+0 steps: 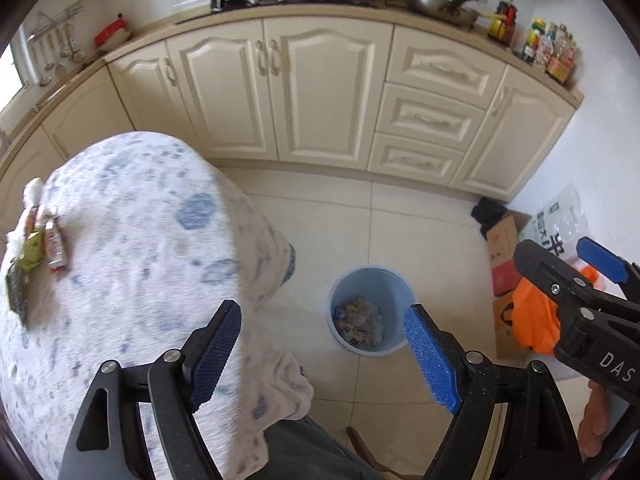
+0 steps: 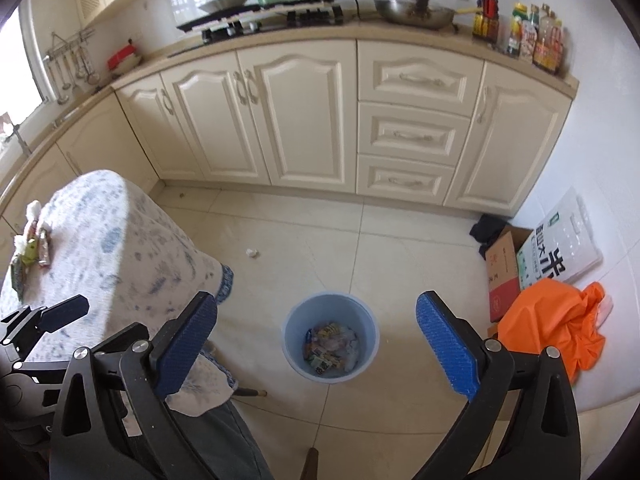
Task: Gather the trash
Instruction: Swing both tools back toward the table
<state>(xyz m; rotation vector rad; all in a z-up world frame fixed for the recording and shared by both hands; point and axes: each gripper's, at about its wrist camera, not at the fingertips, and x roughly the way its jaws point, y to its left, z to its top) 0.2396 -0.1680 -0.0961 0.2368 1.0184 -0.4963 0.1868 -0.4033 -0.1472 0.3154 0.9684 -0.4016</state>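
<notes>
Tongs on both hands, left tongs (image 1: 322,354) and right tongs (image 2: 316,344), gape wide and empty above the blue bin (image 2: 331,336) of wrappers (image 2: 330,346).

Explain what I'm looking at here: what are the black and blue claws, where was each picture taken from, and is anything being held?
The claws are two hand-held grippers; a person carries one in each hand, each with a fisheye camera looking along its fingers. One picture comes from the left gripper, the other from the right gripper. Both stand open with nothing between their blue pads. Each view looks down at a blue bin on the kitchen floor, with wrappers and paper inside. At left is a table under a blue-patterned cloth, with several wrappers and tissue near its far edge. A small white scrap lies on the floor tiles.
</notes>
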